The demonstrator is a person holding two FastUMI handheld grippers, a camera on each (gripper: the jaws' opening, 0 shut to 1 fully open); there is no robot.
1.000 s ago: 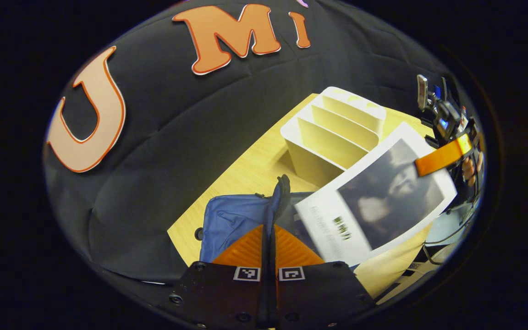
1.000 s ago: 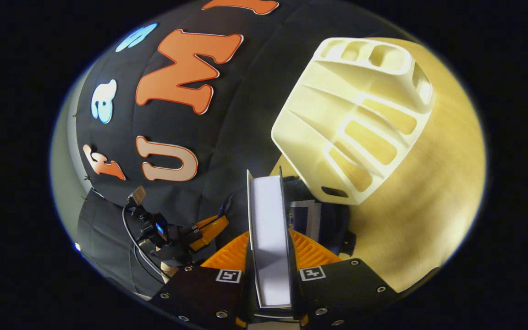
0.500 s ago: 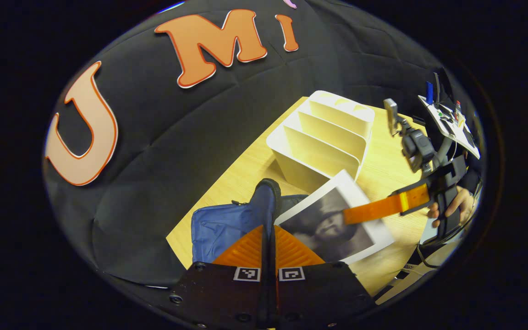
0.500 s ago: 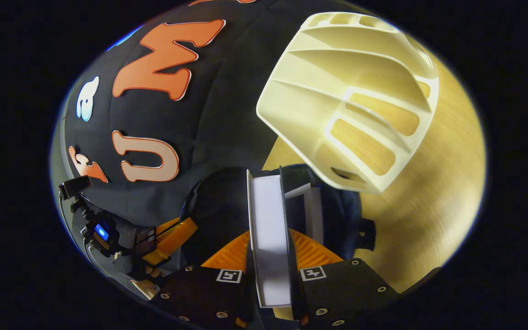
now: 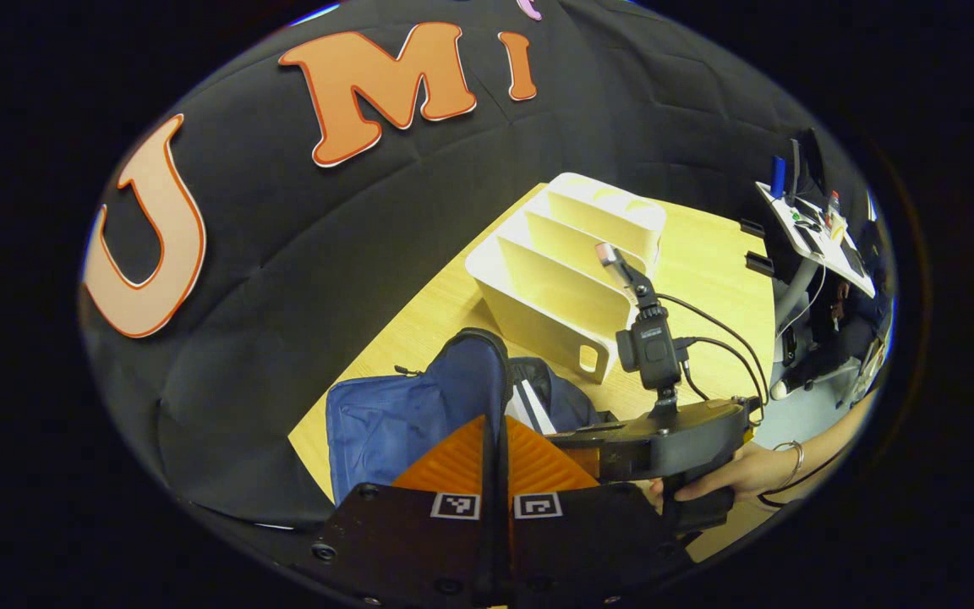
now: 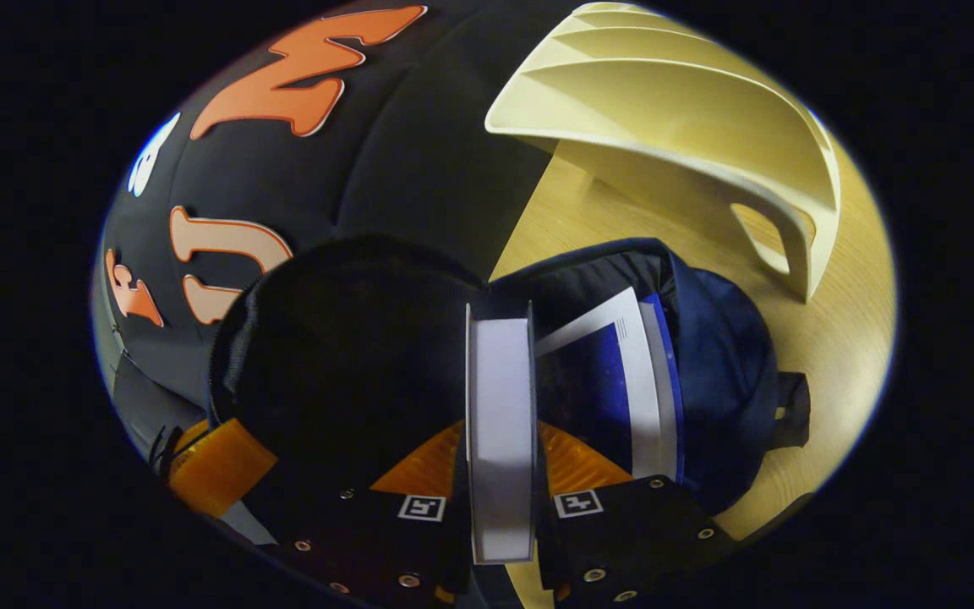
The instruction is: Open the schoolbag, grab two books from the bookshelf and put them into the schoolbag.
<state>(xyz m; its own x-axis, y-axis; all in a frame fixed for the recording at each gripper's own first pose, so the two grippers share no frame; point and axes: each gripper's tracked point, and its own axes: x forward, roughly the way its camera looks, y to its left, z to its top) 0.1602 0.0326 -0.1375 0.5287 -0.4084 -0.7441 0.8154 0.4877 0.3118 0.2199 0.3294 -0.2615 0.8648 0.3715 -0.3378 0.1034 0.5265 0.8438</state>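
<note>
Blue schoolbag: on the counter, mouth open, near the bookshelf.
Left gripper: fingers clenched on the schoolbag's rim.
Right gripper: fingers grasping a book in the mouth, beside a second book.

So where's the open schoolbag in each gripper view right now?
Left gripper view: the schoolbag sits low and centre-left, its flap pinched by the left gripper.
Right gripper view: the schoolbag spreads across the middle, mouth open around the book.
Shared landmark: the cream bookshelf just beyond it.
</note>
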